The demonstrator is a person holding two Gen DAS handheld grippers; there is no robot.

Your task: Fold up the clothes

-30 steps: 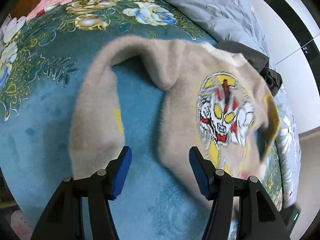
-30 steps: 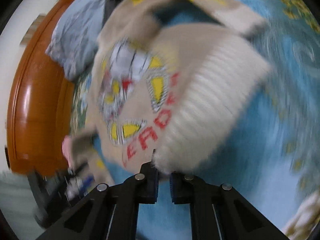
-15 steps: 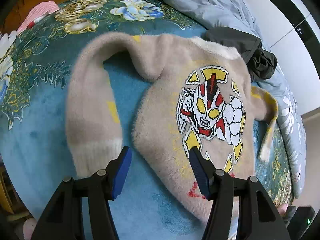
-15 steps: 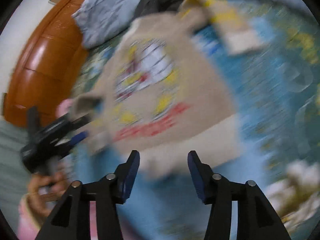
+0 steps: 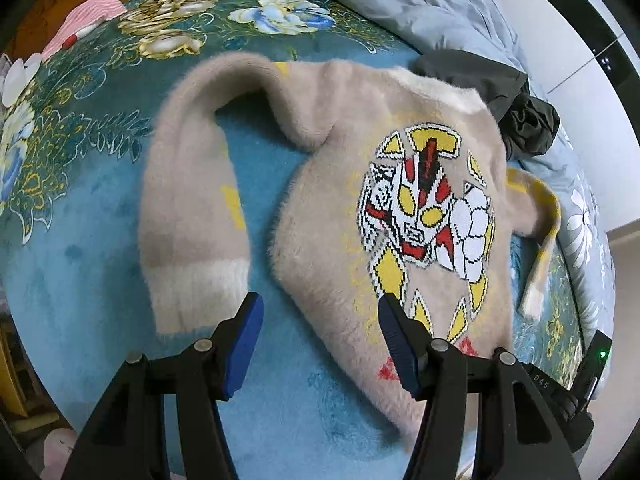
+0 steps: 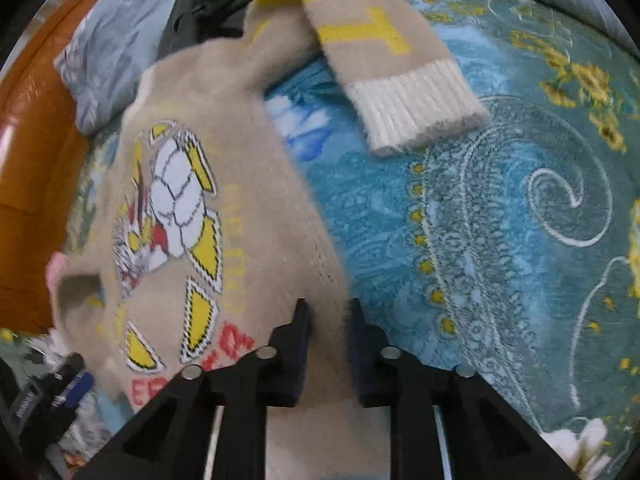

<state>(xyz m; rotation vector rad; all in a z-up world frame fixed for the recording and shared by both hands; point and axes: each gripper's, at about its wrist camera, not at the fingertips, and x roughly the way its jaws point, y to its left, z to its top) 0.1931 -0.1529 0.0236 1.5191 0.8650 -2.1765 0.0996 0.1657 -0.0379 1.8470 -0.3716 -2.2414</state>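
Teal floral bedding covers the bed [image 5: 100, 200], with an orange wooden headboard [image 6: 28, 200] along its far edge and a grey quilt [image 5: 440, 4] bunched against that edge.

At the bed's left corner in the left wrist view lies a pink folded cloth [image 5: 88, 16]. Next comes the beige fuzzy sweater [image 5: 340, 200], spread face up across the middle of the bed. Its long axis runs from the cream collar, which points toward the headboard edge, down to the hem at the near edge. The left sleeve arcs out from the shoulder and turns back toward the near edge, its cream cuff [image 5: 196, 296] lying just beside the left tool [image 5: 320, 336]. That tool hovers spread apart over the bedding, one pad near the cuff and the other over the sweater's side edge, pinching nothing.

On the chest is a knitted red, yellow and white masked hero figure [image 5: 428, 208]. Below it run red letters, partly hidden and blurred; only "ER" can be made out in the right wrist view. A dark garment [image 5: 520, 112] lies just past the collar.

The right tool [image 6: 328, 344] has just been closing, and its pads now pinch the sweater's hem edge at the near side. The right sleeve, with yellow markings, folds toward the bed's right side, cream cuff [image 6: 416, 112] flat on the bedding. Small white print on that tool's body in the left wrist view reads "DAS".
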